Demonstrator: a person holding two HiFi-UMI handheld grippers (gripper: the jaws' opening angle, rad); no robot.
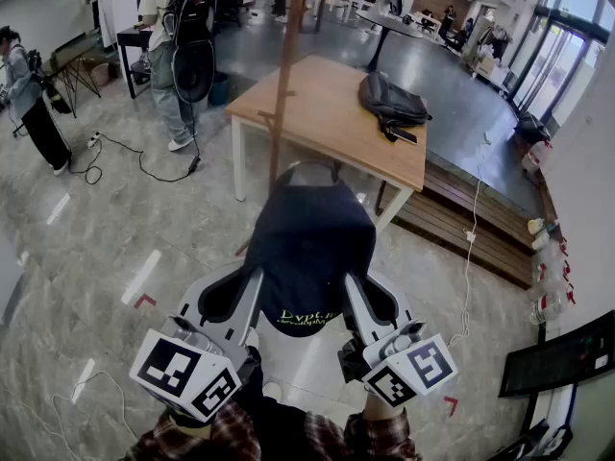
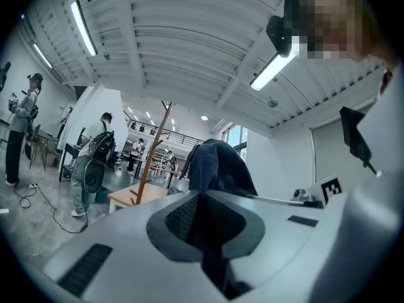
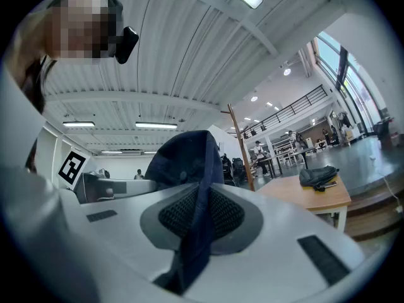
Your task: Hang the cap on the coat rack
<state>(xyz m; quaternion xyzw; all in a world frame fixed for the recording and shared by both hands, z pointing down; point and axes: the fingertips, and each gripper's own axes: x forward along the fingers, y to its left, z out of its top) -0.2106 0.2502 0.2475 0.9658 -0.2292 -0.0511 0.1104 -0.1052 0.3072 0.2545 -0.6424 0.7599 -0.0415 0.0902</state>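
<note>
A dark navy cap [image 1: 306, 248] with yellow-green lettering hangs between my two grippers, held up in front of me. My left gripper [image 1: 242, 294] is shut on the cap's left edge; its own view shows the fabric [image 2: 211, 163] pinched between the jaws. My right gripper [image 1: 360, 296] is shut on the cap's right edge, the navy cloth [image 3: 189, 163] running down through its jaws. The wooden coat rack [image 1: 286, 65] stands just beyond the cap, its pole rising in front of a table. The rack also shows as a thin pole [image 2: 153, 153] and pole [image 3: 240, 147] in the gripper views.
A wooden table [image 1: 332, 118] with a dark backpack [image 1: 392, 99] stands behind the rack. A person with a backpack [image 1: 178, 36] stands at the back left, another person [image 1: 29, 94] at the far left. Cables [image 1: 144, 157] lie on the floor. A wooden step [image 1: 471, 219] runs along the right.
</note>
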